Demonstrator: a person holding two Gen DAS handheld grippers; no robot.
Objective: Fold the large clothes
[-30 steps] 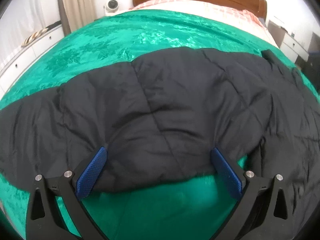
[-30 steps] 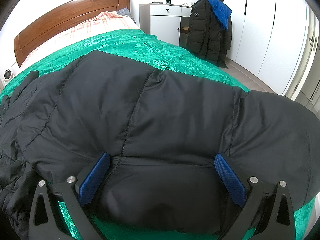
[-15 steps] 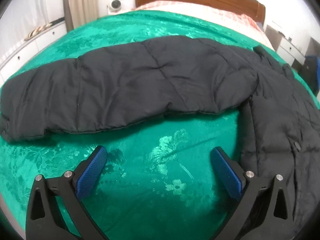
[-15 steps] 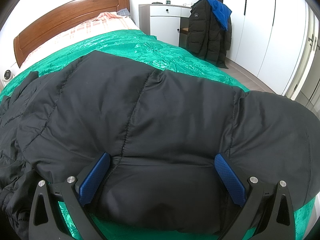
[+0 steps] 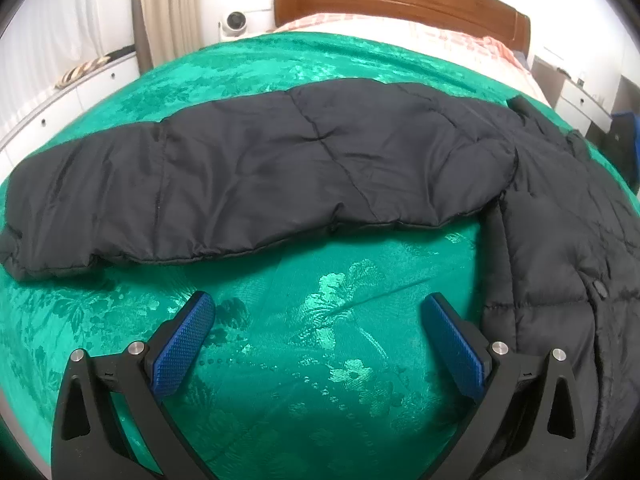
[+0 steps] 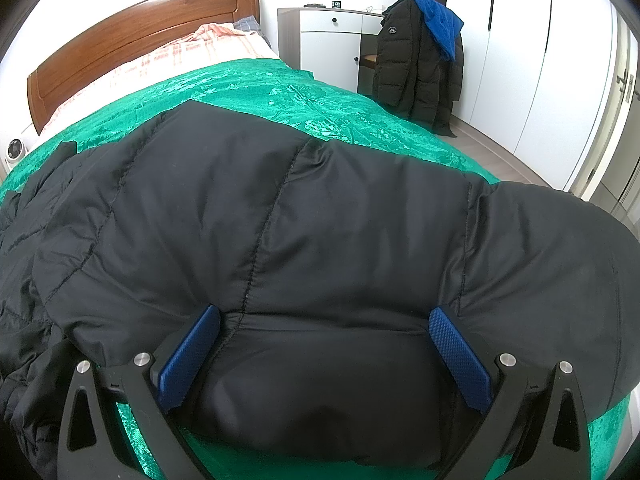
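The black jacket (image 5: 560,216) lies spread across the green bed (image 5: 320,360), and one sleeve (image 5: 240,184) is stretched straight out sideways, flat and smooth, probably so it can be folded in over the body. The left gripper (image 5: 318,332) hovers over bare cover just short of that sleeve, jaws wide apart and holding nothing. On the other side, the right gripper (image 6: 324,344) sits low at the near edge of the other sleeve (image 6: 340,240), jaws wide apart with the puffy cloth bulging between them, so it is not clamped on anything that I can see. That placement looks like a set-up for a pinch at the hem. For room, there is plenty: a broad strip of green lies open between the left sleeve and the body's side edge, and more bed runs up toward the headboard (image 6: 132,40). The right sleeve's end reaches close to the bed's edge, with floor beyond, so a careless tug could slide it off. A second coat (image 6: 420,64) hangs by the wardrobe (image 6: 520,60), well apart.
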